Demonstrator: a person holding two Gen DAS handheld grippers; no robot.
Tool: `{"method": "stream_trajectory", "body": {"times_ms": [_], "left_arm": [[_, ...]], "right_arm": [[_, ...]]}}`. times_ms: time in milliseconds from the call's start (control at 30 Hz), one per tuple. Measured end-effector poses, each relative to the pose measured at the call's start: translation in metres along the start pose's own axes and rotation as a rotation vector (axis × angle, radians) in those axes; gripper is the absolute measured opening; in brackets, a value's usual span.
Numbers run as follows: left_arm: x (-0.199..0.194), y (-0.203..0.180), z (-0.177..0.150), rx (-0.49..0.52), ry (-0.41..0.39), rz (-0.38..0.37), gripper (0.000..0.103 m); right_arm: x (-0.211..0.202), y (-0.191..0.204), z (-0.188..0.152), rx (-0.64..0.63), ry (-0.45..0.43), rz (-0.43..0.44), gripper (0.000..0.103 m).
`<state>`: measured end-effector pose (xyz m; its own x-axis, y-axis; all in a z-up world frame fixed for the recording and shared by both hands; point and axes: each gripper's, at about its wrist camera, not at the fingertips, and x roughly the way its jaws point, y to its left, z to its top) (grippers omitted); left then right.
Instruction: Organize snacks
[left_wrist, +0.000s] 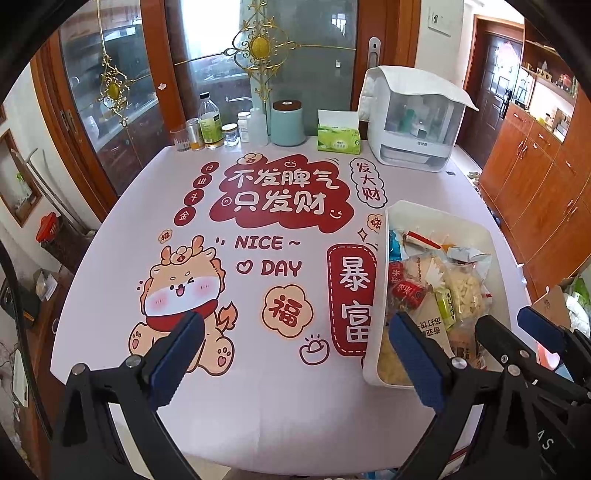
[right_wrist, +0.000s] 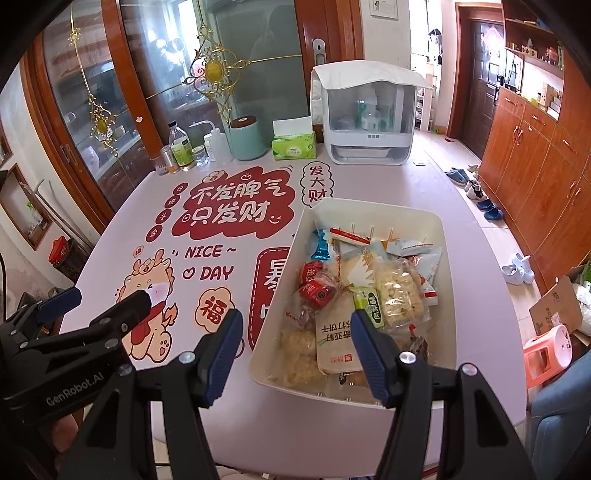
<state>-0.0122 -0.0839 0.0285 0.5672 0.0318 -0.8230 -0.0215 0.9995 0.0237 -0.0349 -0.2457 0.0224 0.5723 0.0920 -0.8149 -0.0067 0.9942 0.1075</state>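
We see white bin (right_wrist: 373, 218) of snacks (right_wrist: 369, 291) on tabletop (right_wrist: 288, 421) right side, long axis running away from us, slightly skewed, left tool (left_wrist: 295, 354) spread and empty, right tool (right_wrist: 295, 350) spread over bin's near end, pinching nothing

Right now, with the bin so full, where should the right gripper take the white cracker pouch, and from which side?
Probably at the near short edge of the white cracker pouch, coming from above. It lies flat on top of the other snacks in the white bin, so its face offers no hold, but a thin edge could fit between the open right gripper. The green packet beside it crowds the far end.
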Motion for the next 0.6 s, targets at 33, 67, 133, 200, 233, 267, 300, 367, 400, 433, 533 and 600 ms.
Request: {"method": "stream_trajectory", "body": {"times_ms": [33,67,133,200,233,267,300,367,400,433,533,600], "left_arm": [[0.0005,0.0003,-0.0003,0.002,0.004,0.001,0.099],[0.0017,0.0004,-0.0003,0.003,0.008,0.002,0.099],[0.0036,0.0002,-0.0012,0.007,0.019,0.003,0.099],[0.0052,0.0003,-0.0012,0.011,0.028,0.004,0.099],[0.0058,0.0005,-0.0014,0.013,0.031,0.005,0.099],[0.0069,0.0005,-0.0015,0.013,0.034,0.005,0.099],[0.0071,0.0006,-0.0015,0.014,0.035,0.006,0.099],[0.0073,0.0005,-0.0013,0.014,0.035,0.005,0.099],[0.0075,0.0003,-0.0014,0.013,0.036,0.005,0.099],[0.0076,0.0011,-0.0017,0.014,0.038,0.005,0.099],[0.0084,0.0025,-0.0033,0.016,0.041,0.005,0.099],[0.0090,0.0029,-0.0042,0.017,0.044,0.006,0.099]], "right_arm": [[0.0005,0.0002,-0.0001,0.001,0.002,0.000,0.061],[0.0012,0.0003,-0.0003,0.002,0.005,-0.001,0.061],[0.0027,0.0002,-0.0007,0.006,0.011,-0.001,0.061],[0.0041,0.0002,-0.0011,0.009,0.017,-0.002,0.061],[0.0044,0.0002,-0.0016,0.011,0.018,-0.001,0.061],[0.0050,0.0000,-0.0018,0.013,0.020,0.000,0.061],[0.0057,-0.0002,-0.0013,0.015,0.022,0.001,0.061],[0.0066,0.0000,-0.0016,0.018,0.025,0.001,0.061],[0.0067,0.0001,-0.0023,0.018,0.026,0.002,0.061],[0.0068,0.0002,-0.0023,0.018,0.026,0.002,0.061],[0.0075,0.0002,-0.0032,0.018,0.028,0.001,0.061],[0.0077,0.0007,-0.0040,0.019,0.029,0.000,0.061]]}}
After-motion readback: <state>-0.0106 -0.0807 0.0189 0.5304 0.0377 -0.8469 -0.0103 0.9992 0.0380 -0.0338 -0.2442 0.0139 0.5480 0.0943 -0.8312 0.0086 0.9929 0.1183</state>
